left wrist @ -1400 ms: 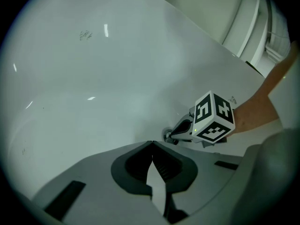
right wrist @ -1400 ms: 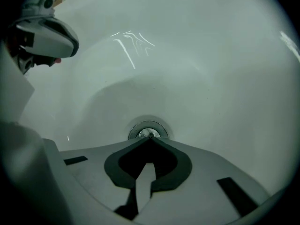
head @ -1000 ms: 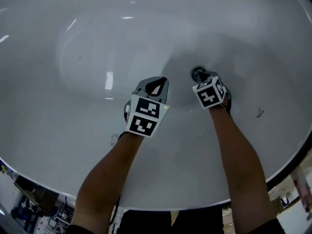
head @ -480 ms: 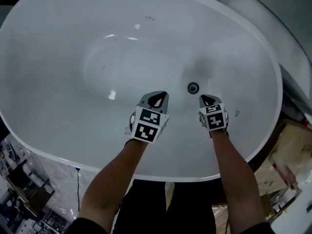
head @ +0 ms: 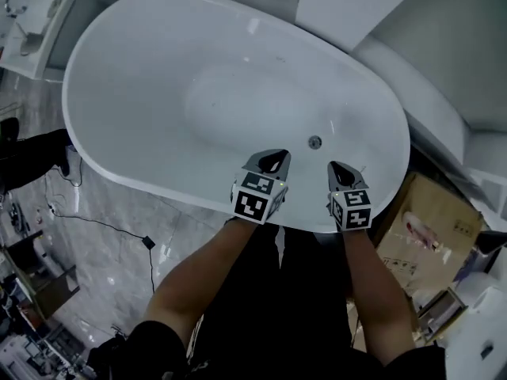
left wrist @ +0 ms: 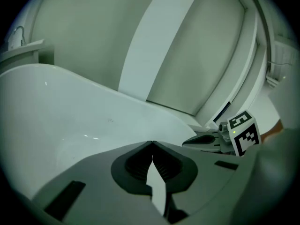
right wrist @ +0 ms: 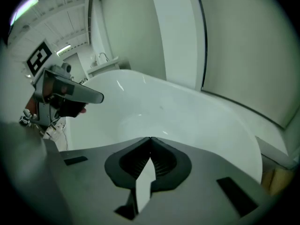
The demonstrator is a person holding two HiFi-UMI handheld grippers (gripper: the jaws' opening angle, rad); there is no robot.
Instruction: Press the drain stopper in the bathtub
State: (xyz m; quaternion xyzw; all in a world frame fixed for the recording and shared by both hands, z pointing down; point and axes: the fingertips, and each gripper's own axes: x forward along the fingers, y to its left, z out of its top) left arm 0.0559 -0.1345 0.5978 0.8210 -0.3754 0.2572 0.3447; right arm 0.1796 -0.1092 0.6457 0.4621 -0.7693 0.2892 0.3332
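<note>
The white oval bathtub (head: 150,169) lies below me in the head view. Its small round drain stopper (head: 314,142) sits in the tub floor near the right end, with nothing touching it. My left gripper (head: 274,157) hovers above the near rim, left of and nearer than the stopper, jaws shut and empty. My right gripper (head: 336,168) hangs beside it, just right of the stopper and nearer, also shut and empty. The left gripper view shows its closed tips (left wrist: 152,142) over the tub wall (left wrist: 70,121). In the right gripper view the shut tips (right wrist: 150,138) point across the tub basin (right wrist: 187,121).
A cardboard box (head: 428,220) stands on the floor right of the tub. A marble floor (head: 103,236) with a black cable (head: 111,226) lies to the left. A white basin (head: 36,14) is at the top left, a second white tub (head: 428,93) at the right.
Both grippers have risen out of the tub, away from the stopper the right one was at, to above the near rim. The head view has pulled back to show the whole tub.
</note>
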